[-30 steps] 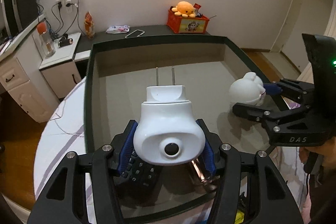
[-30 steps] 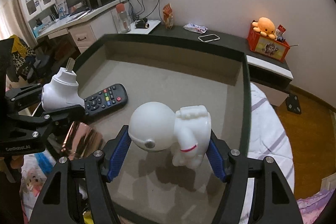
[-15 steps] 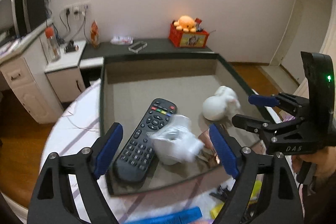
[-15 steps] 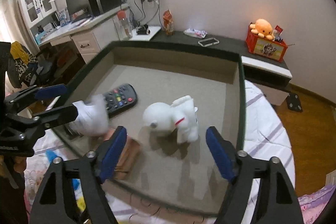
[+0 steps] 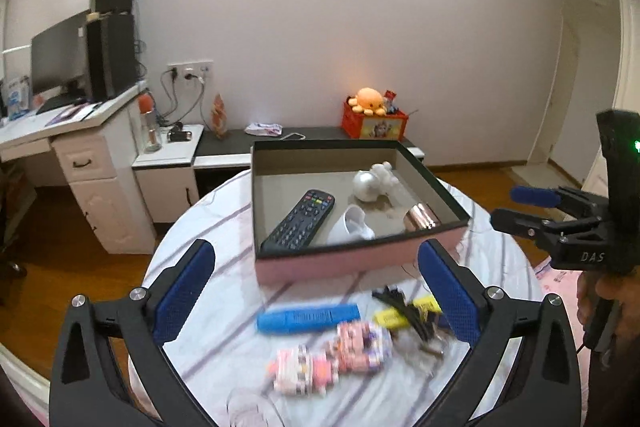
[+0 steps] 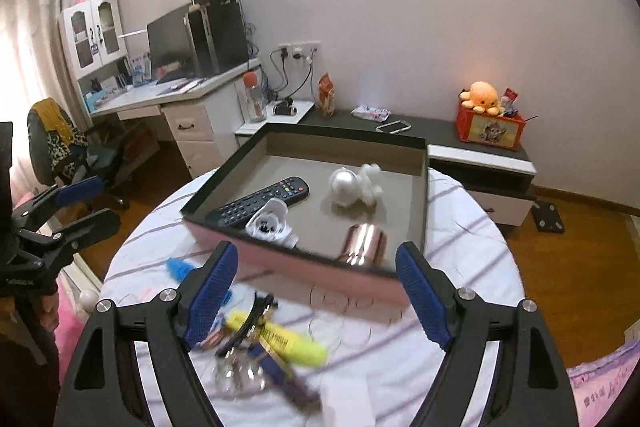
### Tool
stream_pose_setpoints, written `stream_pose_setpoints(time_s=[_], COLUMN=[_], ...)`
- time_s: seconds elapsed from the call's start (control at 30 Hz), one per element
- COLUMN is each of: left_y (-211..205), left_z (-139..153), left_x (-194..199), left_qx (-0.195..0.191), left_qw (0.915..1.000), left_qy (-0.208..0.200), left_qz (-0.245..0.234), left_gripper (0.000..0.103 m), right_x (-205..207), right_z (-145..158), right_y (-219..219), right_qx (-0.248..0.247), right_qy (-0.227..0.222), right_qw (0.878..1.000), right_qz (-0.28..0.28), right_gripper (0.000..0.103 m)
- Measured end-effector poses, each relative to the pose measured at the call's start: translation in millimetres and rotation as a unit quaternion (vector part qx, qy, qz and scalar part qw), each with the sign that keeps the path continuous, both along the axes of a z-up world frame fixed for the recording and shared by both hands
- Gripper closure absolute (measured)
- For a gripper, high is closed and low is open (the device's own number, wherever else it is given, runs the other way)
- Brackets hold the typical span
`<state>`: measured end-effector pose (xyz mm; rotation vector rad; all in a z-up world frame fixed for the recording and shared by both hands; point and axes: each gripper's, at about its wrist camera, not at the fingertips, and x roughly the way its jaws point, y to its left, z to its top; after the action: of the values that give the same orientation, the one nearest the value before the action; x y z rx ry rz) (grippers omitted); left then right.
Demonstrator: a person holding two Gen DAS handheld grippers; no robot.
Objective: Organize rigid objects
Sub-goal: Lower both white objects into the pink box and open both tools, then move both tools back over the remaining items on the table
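Left gripper (image 5: 316, 297), right gripper (image 6: 316, 293): fingers just spread, empty | plug adapter (image 5: 352, 225), astronaut figure (image 5: 374, 183) released into box (image 5: 356, 261) ahead | next items below fingers.

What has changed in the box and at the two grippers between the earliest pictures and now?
Both let go. The left hand-held gripper dropped the white plug into the box beside the remote; the right hand-held gripper dropped the astronaut there. Their jaws have just been opening, nothing between them, and both pulled back off the box. The remote and copper can stayed put.
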<state>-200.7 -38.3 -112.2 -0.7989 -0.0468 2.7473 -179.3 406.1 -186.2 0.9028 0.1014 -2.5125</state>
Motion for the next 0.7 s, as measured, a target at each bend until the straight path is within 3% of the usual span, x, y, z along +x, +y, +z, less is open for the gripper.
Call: stream_pose_setpoints(time_s=[0.33,0.7], left_y=[-24,-19], left_z=[-15,-24], left_x=[84,94], left_qx=[0.013,-0.006], left_qw=[0.9998,0.9997], left_qy=[-0.008,-0.022], left_qz=[0.013,0.010], left_gripper=[0.000,0.000], right_x=[91,105], right_z=[-8,-19], right_y=[39,48], right_qx=[-0.041,-0.041], right_qy=[0.015,-0.004], right_qw=[0.998,0.998], right_qz=[-0.040,-0.055], right_gripper=[0.020,0.020])
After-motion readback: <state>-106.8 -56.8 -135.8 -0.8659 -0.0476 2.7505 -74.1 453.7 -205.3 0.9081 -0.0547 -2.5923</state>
